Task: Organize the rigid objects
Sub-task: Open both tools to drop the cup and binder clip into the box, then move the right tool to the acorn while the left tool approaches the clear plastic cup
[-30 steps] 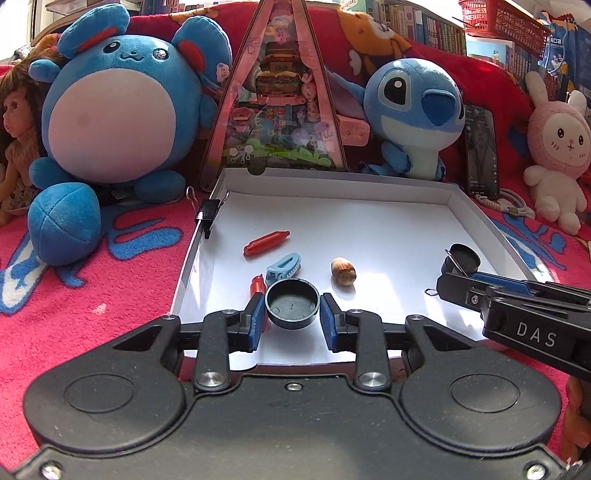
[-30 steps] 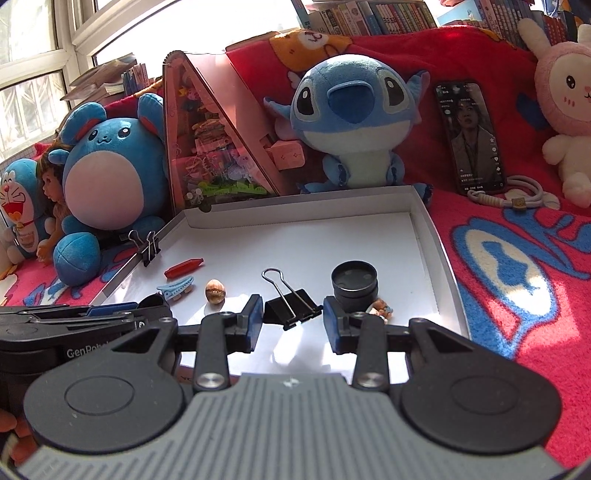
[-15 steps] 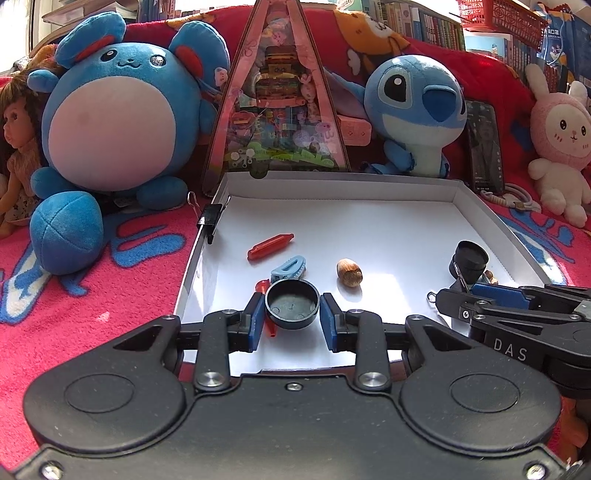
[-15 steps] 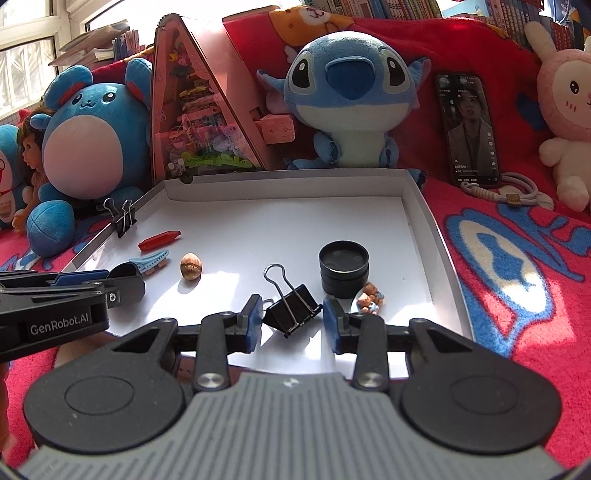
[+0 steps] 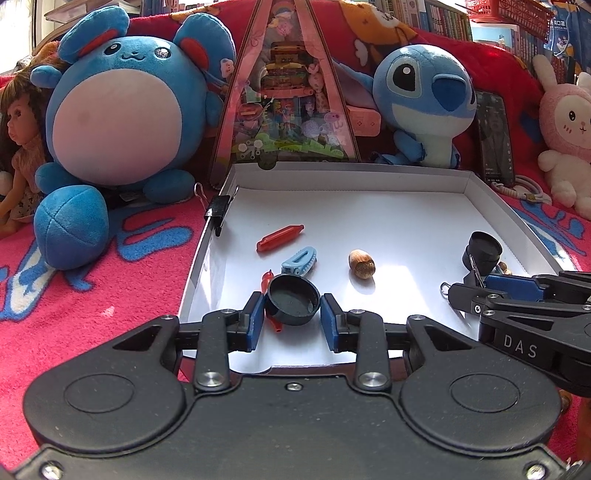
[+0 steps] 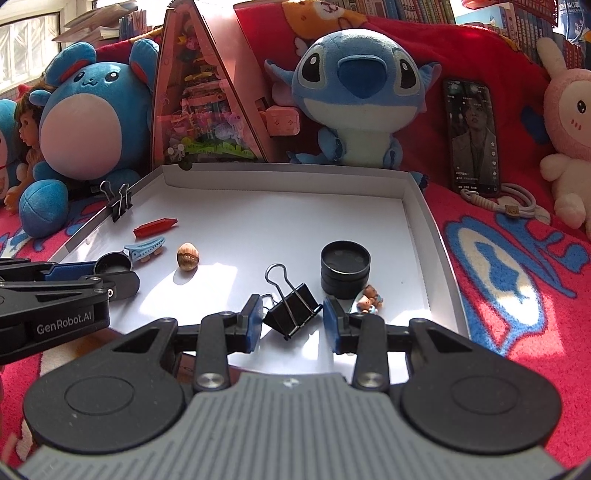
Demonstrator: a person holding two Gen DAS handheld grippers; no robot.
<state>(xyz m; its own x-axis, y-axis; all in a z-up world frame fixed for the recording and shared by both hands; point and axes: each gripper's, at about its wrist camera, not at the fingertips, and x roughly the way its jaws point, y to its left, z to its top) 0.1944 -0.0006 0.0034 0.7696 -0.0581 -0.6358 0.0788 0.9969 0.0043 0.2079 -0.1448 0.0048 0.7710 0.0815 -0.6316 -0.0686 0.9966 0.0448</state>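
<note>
Tray (image 6: 419, 206) holds nut (image 6: 188, 256); left hand-held gripper (image 5: 292, 314) grasps cap (image 5: 293, 299), right hand-held gripper (image 6: 293, 319) binder clip (image 6: 291, 308).

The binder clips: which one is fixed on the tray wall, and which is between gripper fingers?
The binder clip at the far left grips the tray wall. The other binder clip sits between the right gripper fingers, handles up.

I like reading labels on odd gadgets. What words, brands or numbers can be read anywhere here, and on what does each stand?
"DAS": white letters on the side of the right tool, seen from the left wrist.
"GenRobot.AI": white letters on the side of the left tool, seen from the right wrist.
Phone screen text: too small to read.
Book spines behind: too blurred to read.
Pink triangular toy box: no print readable.
</note>
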